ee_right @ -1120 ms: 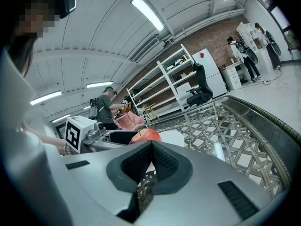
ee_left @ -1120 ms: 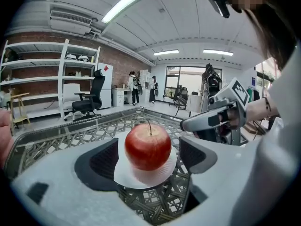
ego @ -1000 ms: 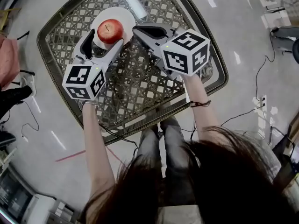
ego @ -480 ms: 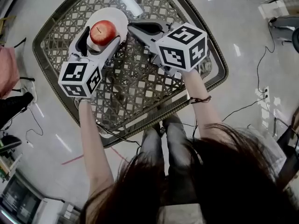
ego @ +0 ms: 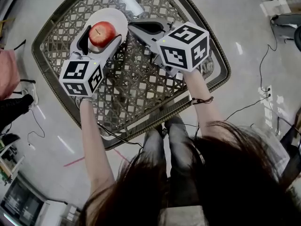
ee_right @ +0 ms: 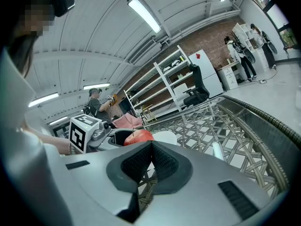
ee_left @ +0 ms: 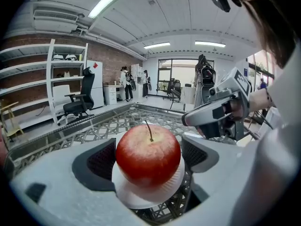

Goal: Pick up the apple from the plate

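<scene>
A red apple (ego: pixel 102 33) sits on a small white plate (ego: pixel 117 19) at the far left of a lattice table. My left gripper (ego: pixel 101 36) reaches round it with one finger on each side. In the left gripper view the apple (ee_left: pixel 148 154) fills the gap between the dark pads (ee_left: pixel 100 160), still resting on the plate (ee_left: pixel 148 197), and the jaws stand wide. My right gripper (ego: pixel 135 29) hovers just right of the plate, shut with nothing in it. In the right gripper view its pads (ee_right: pixel 151 166) meet, and the apple (ee_right: pixel 139 136) shows beyond them.
The table (ego: pixel 141 86) is a woven lattice under glass with a thick rim (ego: pixel 221 55). Cables (ego: pixel 261 74) trail over the floor to the right. Shelves (ee_right: pixel 164 79), office chairs (ee_left: pixel 77 105) and people stand far off in the room.
The left gripper's fingers have settled a little further along the apple's sides. The apple stays on the plate. The right gripper has held still, shut.
</scene>
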A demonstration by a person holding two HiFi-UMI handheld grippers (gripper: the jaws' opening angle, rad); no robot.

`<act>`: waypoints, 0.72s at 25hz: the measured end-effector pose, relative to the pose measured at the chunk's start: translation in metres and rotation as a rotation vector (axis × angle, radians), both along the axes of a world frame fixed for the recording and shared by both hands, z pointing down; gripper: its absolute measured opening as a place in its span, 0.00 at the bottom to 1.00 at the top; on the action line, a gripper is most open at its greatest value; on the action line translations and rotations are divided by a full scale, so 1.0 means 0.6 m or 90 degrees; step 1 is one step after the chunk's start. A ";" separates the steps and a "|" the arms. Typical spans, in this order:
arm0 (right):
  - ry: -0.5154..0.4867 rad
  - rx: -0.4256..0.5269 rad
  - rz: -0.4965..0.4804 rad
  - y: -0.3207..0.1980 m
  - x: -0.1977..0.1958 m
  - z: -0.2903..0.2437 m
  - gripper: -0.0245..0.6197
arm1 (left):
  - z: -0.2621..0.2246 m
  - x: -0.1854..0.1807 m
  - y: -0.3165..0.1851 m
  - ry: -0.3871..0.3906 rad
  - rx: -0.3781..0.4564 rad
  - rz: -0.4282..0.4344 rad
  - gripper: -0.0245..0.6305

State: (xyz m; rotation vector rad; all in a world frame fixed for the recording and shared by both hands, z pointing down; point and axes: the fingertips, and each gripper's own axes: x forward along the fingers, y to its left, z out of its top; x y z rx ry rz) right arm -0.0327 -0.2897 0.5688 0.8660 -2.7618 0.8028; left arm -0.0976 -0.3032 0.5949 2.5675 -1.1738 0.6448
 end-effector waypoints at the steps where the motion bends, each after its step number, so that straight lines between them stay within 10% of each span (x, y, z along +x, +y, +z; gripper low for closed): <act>1: -0.001 -0.001 0.001 -0.001 0.000 0.000 0.05 | 0.002 0.001 0.000 -0.003 -0.002 0.002 0.70; 18: -0.004 0.000 0.002 -0.004 -0.003 0.000 0.05 | 0.010 -0.003 -0.005 -0.039 0.001 -0.002 0.67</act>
